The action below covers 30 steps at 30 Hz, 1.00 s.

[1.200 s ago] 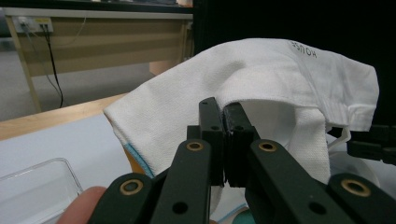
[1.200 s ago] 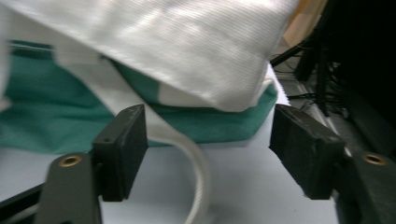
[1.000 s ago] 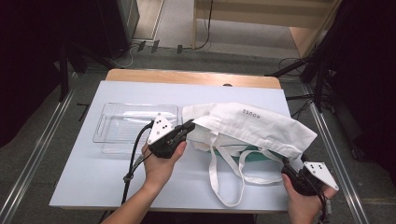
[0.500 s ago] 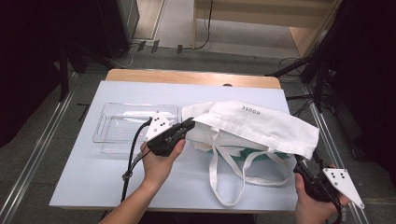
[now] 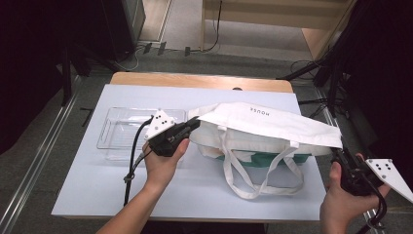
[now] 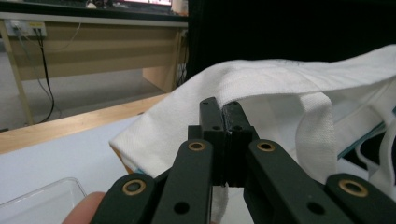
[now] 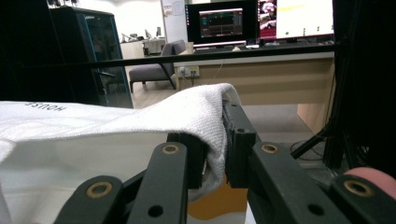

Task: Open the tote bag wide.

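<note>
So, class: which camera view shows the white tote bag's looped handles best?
The high view: both handles lie looped on the table in front of the tote bag. The left gripper view shows one strap up close. The right gripper view shows bag cloth between the jaws, not the handles.

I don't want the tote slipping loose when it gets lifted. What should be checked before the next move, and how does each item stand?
1. Left gripper clamped on the white tote bag: ok.
2. Right gripper, jaws just closing, fabric folded between them: ok.
3. Bag's upper layer raised between both grippers: ok.
4. Handles hanging free on the table: ok.
5. Clear tray apart from bag: ok.
6. Bag contents secure: cannot tell.
</note>
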Motion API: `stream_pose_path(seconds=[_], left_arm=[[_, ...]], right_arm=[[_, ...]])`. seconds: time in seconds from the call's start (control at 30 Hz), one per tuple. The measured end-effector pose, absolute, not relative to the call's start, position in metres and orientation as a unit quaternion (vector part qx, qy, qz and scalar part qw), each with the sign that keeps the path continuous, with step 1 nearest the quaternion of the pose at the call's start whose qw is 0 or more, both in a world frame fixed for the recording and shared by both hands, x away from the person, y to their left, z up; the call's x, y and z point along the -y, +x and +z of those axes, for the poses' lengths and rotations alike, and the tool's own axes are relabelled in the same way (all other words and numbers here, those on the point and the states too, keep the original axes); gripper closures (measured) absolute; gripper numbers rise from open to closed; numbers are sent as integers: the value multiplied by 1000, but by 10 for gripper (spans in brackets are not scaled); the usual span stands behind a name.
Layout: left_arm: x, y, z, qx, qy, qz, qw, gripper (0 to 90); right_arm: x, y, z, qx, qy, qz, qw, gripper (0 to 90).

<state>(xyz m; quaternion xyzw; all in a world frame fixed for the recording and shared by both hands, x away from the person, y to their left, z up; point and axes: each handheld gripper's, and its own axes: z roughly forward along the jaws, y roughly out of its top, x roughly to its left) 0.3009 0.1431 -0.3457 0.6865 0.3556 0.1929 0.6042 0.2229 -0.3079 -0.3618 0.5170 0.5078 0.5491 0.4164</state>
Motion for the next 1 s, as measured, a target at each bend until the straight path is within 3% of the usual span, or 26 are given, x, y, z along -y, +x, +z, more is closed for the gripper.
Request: stream_pose_path(seconds=[0.27, 0.4, 0.5, 0.57, 0.6, 0.7, 0.77, 0.87, 1.0], left_arm=[[-151, 289, -327, -319, 670, 203, 639, 900], [-147, 293, -327, -322, 688, 206, 617, 900], [-143, 298, -336, -329, 701, 189, 603, 900], [-140, 296, -337, -323, 699, 197, 606, 900], [-140, 296, -336, -325, 695, 201, 608, 886], [-135, 300, -335, -333, 696, 204, 602, 690], [-128, 303, -336, -331, 708, 217, 585, 605], [-116, 305, -341, -331, 712, 233, 574, 537], [-104, 307, -344, -325, 711, 254, 569, 559]], right_arm=[[302, 223, -339, -487, 492, 582, 428, 814], [304, 220, -337, -483, 485, 584, 435, 813], [309, 233, -350, -499, 520, 571, 393, 812], [312, 232, -357, -490, 525, 577, 389, 812], [312, 231, -356, -492, 520, 577, 392, 811], [313, 229, -355, -498, 514, 578, 392, 808], [316, 231, -357, -501, 514, 578, 388, 807], [316, 231, -361, -503, 511, 580, 386, 803], [309, 229, -369, -520, 500, 577, 384, 797]])
